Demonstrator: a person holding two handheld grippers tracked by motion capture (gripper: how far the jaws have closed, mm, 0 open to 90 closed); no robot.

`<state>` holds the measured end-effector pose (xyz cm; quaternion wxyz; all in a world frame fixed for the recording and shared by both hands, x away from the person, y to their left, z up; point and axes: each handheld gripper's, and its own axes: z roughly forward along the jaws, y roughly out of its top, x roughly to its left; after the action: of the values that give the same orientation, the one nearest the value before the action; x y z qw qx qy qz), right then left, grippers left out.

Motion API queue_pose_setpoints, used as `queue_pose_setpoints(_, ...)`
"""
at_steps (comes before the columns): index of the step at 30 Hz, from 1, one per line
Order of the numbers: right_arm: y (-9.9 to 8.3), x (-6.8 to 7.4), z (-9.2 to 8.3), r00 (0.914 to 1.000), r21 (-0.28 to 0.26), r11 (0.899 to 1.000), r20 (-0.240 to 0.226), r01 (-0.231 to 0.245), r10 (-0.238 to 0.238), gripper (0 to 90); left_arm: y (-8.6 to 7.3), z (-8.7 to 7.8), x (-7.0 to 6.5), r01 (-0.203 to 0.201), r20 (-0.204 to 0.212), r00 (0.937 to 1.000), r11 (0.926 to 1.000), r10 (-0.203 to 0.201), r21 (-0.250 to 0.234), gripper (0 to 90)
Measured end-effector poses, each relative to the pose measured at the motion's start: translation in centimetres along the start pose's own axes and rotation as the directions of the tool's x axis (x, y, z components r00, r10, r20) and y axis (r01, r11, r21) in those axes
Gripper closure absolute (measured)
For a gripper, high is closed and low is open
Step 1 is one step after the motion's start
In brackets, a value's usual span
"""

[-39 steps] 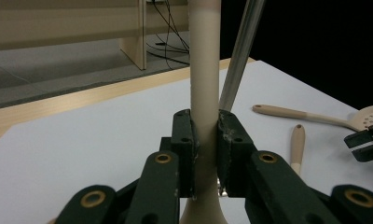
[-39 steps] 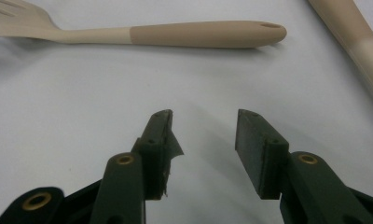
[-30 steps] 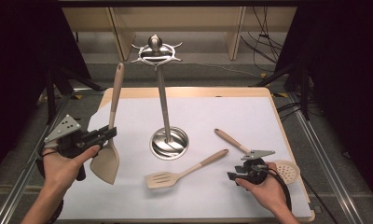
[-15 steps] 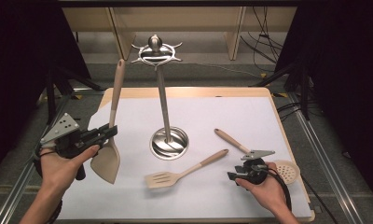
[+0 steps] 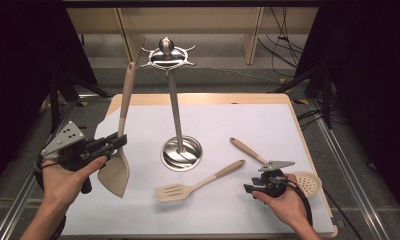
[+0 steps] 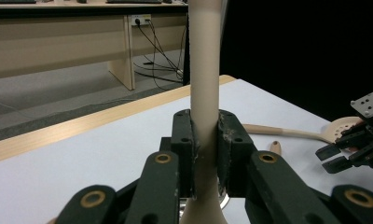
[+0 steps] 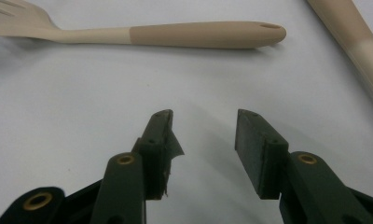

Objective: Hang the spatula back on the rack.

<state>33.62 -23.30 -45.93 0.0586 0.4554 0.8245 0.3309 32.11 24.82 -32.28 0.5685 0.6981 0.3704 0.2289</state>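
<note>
My left gripper [image 5: 113, 145] is shut on the handle of a beige solid spatula [image 5: 122, 120]. The spatula stands nearly upright at the table's left, handle up and blade [image 5: 115, 174] down near the white sheet. In the left gripper view both pads [image 6: 183, 140] press on the spatula's handle [image 6: 204, 93]. A metal utensil stand [image 5: 175, 115] with a hooked top rises from its round base [image 5: 181, 154] at mid-table. A beige slotted spatula [image 5: 198, 184] lies flat in front of the base. My right gripper [image 5: 249, 189] rests open at front right, with nothing between its fingers [image 7: 203, 126].
A beige skimmer [image 5: 308, 183] lies at the right, its handle [image 5: 247, 149] running toward the stand. The slotted spatula's handle [image 7: 198, 33] lies just ahead of my right gripper. A white sheet [image 5: 238, 120] covers the wooden table. Dark curtains flank both sides.
The top of the held spatula's handle has leaned slightly to the right. The right gripper has stayed in place.
</note>
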Motion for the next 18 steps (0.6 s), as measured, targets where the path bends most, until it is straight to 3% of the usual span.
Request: queue_pose_setpoints(18,0.00,0.01,0.01,1.0000,0.000,1.000,-0.001,0.000,0.000,57.0,0.45,-0.22,-0.24,-0.023,0.018,0.9996,0.9997,0.023,0.006,78.0)
